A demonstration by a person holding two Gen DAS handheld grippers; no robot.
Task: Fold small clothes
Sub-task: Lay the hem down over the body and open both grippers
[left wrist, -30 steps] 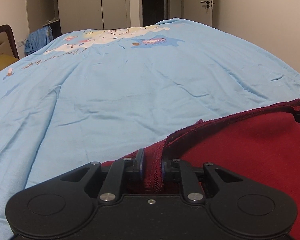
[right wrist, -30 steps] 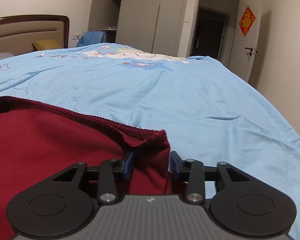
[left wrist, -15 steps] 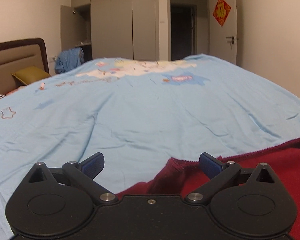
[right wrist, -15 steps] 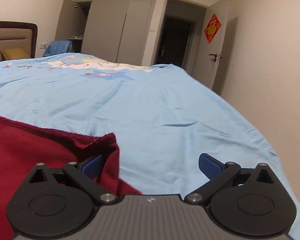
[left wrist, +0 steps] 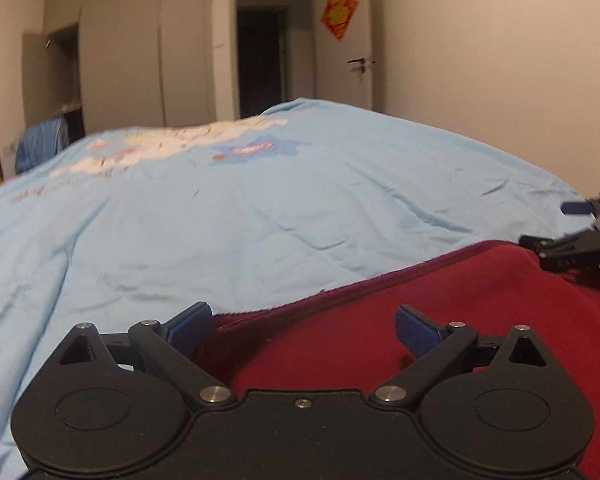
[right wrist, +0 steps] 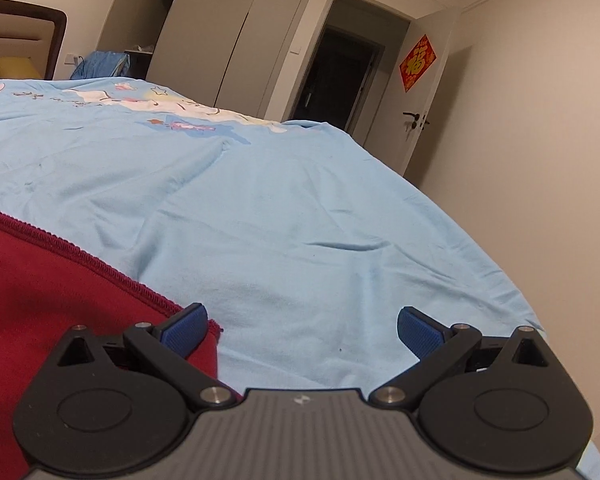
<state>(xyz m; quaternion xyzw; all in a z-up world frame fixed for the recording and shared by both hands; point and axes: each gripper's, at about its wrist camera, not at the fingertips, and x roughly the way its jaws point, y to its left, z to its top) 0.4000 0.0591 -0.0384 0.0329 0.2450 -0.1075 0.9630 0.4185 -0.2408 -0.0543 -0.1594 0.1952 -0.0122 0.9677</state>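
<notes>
Blue bedspread (left wrist: 260, 216), red garment (left wrist: 440, 320) under wide-spread left tongs (left wrist: 303, 330).

福 — red door sign (right wrist: 417, 62)

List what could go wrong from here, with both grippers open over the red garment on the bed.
1. The left gripper and right gripper both stand open, so the red garment lies unheld; a regrasp might drag the fold askew.
2. The light blue bedsheet is soft and wrinkled; a low pinch could catch sheet along with the hem.
3. The right gripper sits mostly past the garment's corner and may close on nothing.
</notes>
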